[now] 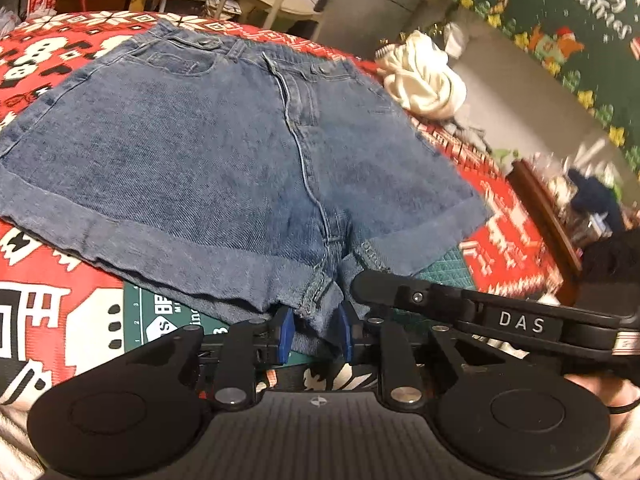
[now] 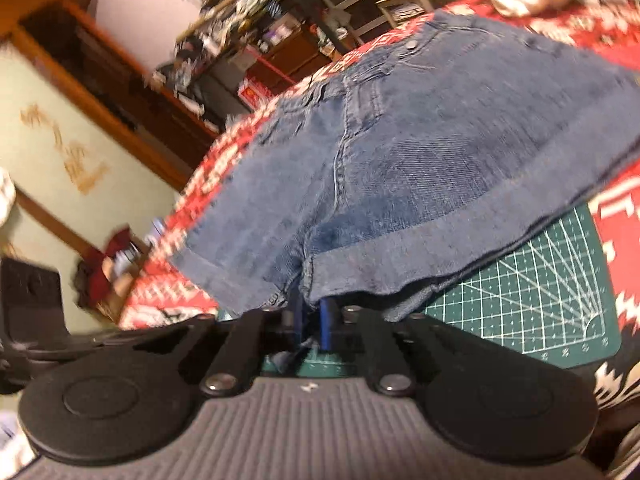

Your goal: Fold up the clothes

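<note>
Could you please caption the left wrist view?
Left tongs pinch the crotch hem of denim shorts on a red blanket.

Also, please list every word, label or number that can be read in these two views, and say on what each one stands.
"Merry Christmas": on the green banner.
"DAS": label on the right tongs' arm.
"BE…", "2", "3": partly hidden print on the green cutting mat; the rest is covered by the denim shorts.
Right wrist view: mat shows grid lines only, no readable text.
</note>
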`<move>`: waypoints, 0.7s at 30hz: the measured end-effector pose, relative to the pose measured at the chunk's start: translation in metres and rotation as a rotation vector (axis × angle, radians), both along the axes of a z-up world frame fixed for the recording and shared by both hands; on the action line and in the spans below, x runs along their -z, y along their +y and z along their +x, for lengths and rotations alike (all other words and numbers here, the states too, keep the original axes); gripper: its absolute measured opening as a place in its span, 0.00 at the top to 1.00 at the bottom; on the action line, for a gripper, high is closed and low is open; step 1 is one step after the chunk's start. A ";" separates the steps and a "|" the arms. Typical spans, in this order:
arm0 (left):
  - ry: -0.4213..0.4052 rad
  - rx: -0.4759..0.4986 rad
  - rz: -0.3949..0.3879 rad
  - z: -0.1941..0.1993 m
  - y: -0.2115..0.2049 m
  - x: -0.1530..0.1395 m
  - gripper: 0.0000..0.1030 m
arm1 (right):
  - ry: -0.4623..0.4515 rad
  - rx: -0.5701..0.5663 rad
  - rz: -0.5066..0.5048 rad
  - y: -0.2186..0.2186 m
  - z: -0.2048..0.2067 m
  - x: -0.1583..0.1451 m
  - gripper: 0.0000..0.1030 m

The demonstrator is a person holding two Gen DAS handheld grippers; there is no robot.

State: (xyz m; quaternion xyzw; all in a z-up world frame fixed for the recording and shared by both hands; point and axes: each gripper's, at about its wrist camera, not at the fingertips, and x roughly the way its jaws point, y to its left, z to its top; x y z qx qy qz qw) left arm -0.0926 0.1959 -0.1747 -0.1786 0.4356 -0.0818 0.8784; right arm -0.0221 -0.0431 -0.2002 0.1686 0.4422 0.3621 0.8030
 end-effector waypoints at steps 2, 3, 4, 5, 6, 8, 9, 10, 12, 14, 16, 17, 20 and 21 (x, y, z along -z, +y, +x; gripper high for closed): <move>-0.003 0.003 0.023 0.000 -0.003 -0.001 0.90 | -0.024 -0.032 -0.034 0.003 -0.009 -0.004 0.94; -0.009 -0.001 0.034 -0.001 -0.004 -0.002 0.91 | -0.038 -0.043 -0.053 0.005 -0.012 -0.009 0.94; -0.027 -0.009 0.031 -0.004 -0.003 -0.006 0.94 | -0.056 -0.055 -0.077 0.005 -0.015 -0.014 0.94; -0.047 -0.015 0.027 -0.008 -0.001 -0.009 0.94 | -0.074 -0.065 -0.098 0.006 -0.019 -0.020 0.94; -0.070 -0.016 0.023 -0.012 0.000 -0.014 0.94 | -0.092 -0.074 -0.112 0.005 -0.022 -0.026 0.94; -0.087 0.000 0.031 -0.015 -0.002 -0.016 0.94 | -0.107 -0.091 -0.126 0.008 -0.023 -0.035 0.94; -0.089 0.013 0.042 -0.015 -0.005 -0.016 0.94 | -0.100 -0.096 -0.130 0.008 -0.023 -0.035 0.94; -0.076 0.029 0.063 -0.014 -0.008 -0.013 0.94 | -0.080 -0.098 -0.131 0.008 -0.021 -0.032 0.94; -0.044 0.060 0.113 -0.009 -0.016 -0.005 0.94 | -0.038 -0.100 -0.134 0.007 -0.020 -0.023 0.94; -0.029 0.077 0.151 -0.009 -0.021 -0.001 0.93 | -0.001 -0.092 -0.130 0.009 -0.019 -0.014 0.94; -0.016 0.089 0.165 -0.009 -0.022 0.001 0.93 | 0.040 -0.091 -0.116 0.009 -0.017 -0.006 0.94; -0.011 0.089 0.162 -0.011 -0.021 0.001 0.93 | 0.052 -0.091 -0.108 0.009 -0.017 -0.004 0.94; 0.008 0.095 0.143 -0.015 -0.018 -0.002 0.93 | 0.063 -0.098 -0.112 0.009 -0.020 -0.003 0.94; 0.014 0.098 0.137 -0.018 -0.018 -0.003 0.93 | 0.064 -0.101 -0.107 0.009 -0.021 -0.006 0.94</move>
